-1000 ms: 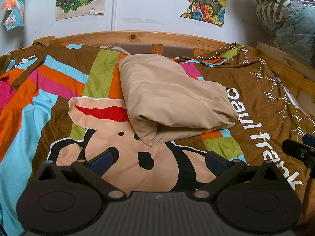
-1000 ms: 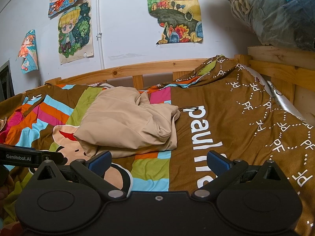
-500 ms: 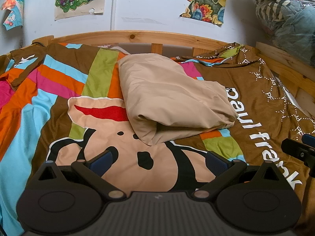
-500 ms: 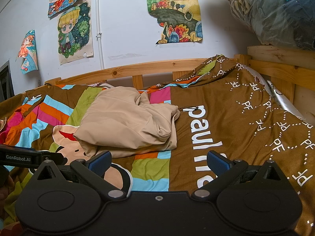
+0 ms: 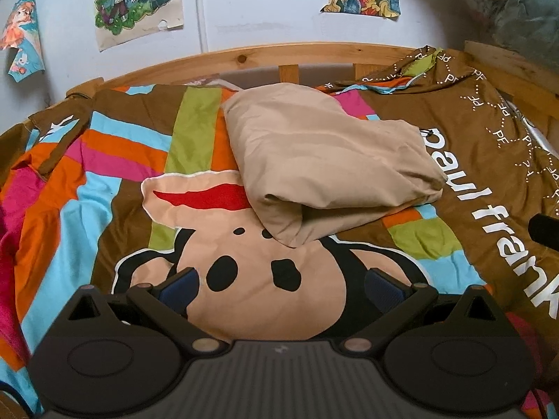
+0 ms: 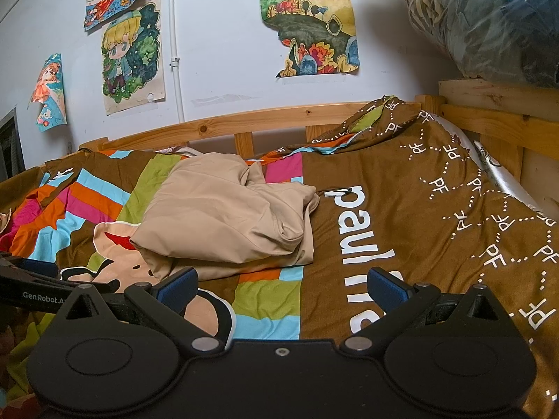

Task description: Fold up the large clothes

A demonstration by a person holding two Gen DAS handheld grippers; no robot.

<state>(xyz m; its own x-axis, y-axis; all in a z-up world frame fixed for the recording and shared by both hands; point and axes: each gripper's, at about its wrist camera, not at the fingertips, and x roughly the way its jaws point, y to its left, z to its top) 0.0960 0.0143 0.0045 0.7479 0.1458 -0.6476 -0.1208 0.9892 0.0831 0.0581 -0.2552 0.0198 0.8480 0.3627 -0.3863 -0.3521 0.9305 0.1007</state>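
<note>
**A:** What's in view?

**B:** A bed with a wooden frame (image 5: 304,52), covered by a bright quilt (image 5: 104,181) printed with a cartoon monkey face and white lettering. On the quilt, about mid-bed and nearer the headboard than the foot, lies a tan garment (image 5: 325,160). It is already doubled into a thick, roughly rectangular bundle.

**A:** And the tools?

**B:** The left tool (image 5: 279,288) hovers low over the quilt, near the foot edge, its jaws spread wide and holding nothing. The right tool (image 6: 283,288) sits to its right, also gaping and empty. Both are short of the garment, touching no cloth.

**A:** How tidy is the bundle?

**B:** From the left wrist view the top looks smooth, with a rounded fold edge facing the foot. From the right wrist view its right end is bunched and creased, with a lower layer sticking out beneath.

**A:** So what would the next step need?

**B:** Probably one more fold or a tidy-up. I'd judge it best to take the two near corners, one per tool, pinching all layers together so none slips. Lift evenly, keep the edge taut between the tools, then lay it over toward the headboard. The bunched right end should be flattened first, or the crease gets folded in.
</note>
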